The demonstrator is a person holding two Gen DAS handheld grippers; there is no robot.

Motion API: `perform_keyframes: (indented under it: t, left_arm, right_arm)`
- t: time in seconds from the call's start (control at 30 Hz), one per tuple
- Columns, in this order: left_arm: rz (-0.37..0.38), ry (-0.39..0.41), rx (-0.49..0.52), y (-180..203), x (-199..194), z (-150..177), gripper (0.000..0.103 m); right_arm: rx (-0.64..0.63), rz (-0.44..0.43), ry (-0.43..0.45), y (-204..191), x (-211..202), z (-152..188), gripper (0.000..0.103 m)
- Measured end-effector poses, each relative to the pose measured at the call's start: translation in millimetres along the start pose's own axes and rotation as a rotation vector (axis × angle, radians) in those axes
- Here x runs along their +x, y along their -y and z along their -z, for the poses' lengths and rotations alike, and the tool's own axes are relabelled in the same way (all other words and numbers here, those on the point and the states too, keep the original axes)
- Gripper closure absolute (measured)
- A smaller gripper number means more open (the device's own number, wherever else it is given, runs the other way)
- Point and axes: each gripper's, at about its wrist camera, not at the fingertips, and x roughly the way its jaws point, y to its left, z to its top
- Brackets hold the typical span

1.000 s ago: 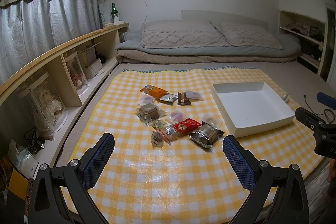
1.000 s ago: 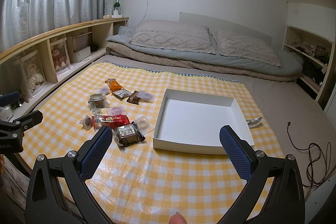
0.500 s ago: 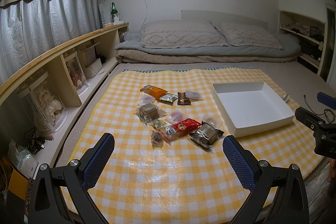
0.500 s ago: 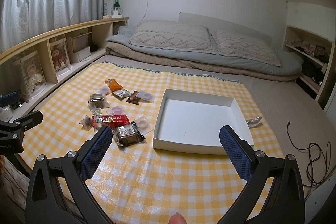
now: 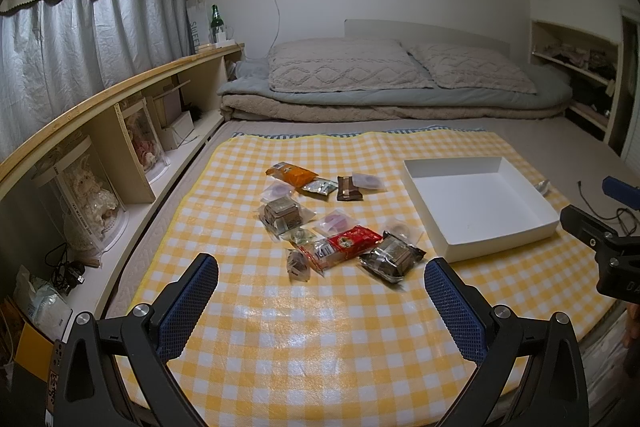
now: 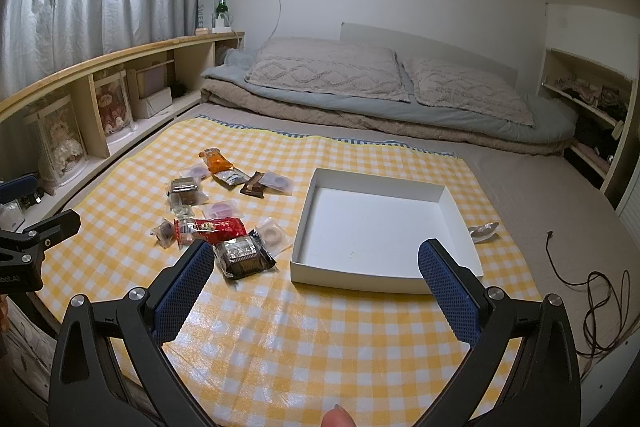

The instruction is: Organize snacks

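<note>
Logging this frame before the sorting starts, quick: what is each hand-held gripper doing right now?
Left hand-held gripper: open, holding nothing, above the checked cloth.
Right hand-held gripper: open, holding nothing, in front of the white box.

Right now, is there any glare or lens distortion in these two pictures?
Left wrist view: ceiling-light glare on the glossy checkered mat, near the open left hand-held gripper; the shelf bows from fisheye distortion. Right wrist view: fainter sheen on the mat, dark corners, snacks sharp.

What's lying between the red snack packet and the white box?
In the right wrist view, a clear-wrapped ring snack lies between the red packet and the white box.
</note>
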Motion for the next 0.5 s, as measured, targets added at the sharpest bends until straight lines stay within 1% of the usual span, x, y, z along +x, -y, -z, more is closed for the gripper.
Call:
perform_keyframes:
  t: [0.2, 0.3, 0.4, 0.5]
  left_arm:
    - [-0.002, 0.0, -0.004, 1.1, -0.6, -0.6, 0.0]
    - [-0.006, 0.016, -0.013, 3.4, -3.1, -2.6, 0.0]
    - [0.001, 0.04, -0.036, 2.1, -8.7, -9.0, 0.0]
    - [-0.005, 0.059, -0.048, -3.0, -14.5, -17.4, 0.0]
  right_arm:
    - [0.001, 0.006, -0.001, 2.4, -2.9, 0.6, 0.0]
    - [0.007, 0.015, 0.001, 6.3, 1.5, 3.5, 0.0]
    - [0.009, 0.017, 0.021, 7.9, -2.8, 0.7, 0.0]
    - [0.016, 0.005, 0.065, 8.3, -9.3, -8.9, 0.0]
